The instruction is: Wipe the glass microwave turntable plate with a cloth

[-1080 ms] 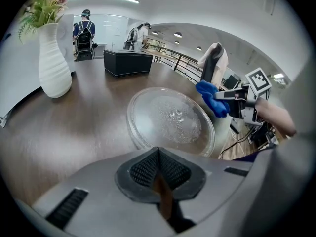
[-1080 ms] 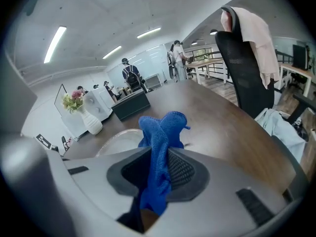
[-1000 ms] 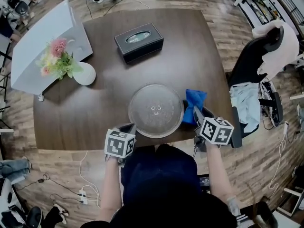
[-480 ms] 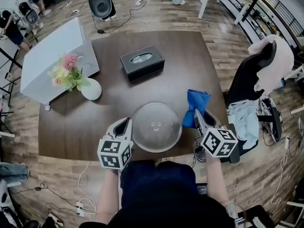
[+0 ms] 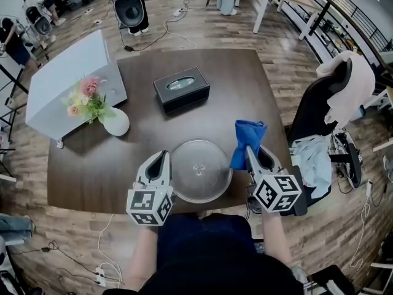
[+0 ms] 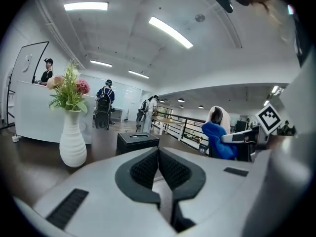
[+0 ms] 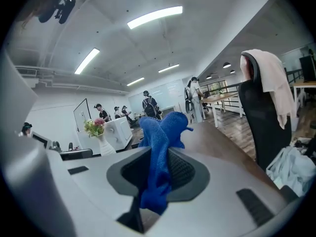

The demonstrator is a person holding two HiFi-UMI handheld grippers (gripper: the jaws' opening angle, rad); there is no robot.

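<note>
While the glass plate (image 5: 201,171) lies flat by the near edge of the table (image 5: 245,85), between both claws, we have the right claw (image 5: 250,153) clamped on the blue cloth (image 5: 247,139), just right of the plate. Our left claw (image 5: 160,158) is pinched together, nothing in it, just beside the plate's left rim. Farther out: black tissue box (image 5: 181,88); white vase (image 5: 115,123) of flowers far left.

No words, brand names or numbers are being shown legibly in any view. Only black-and-white square marker patterns are being displayed, on the cube faces of the left gripper (image 5: 159,160) and of the right gripper (image 5: 253,155). These are being seen as coded blocks, with no letters or digits readable.
</note>
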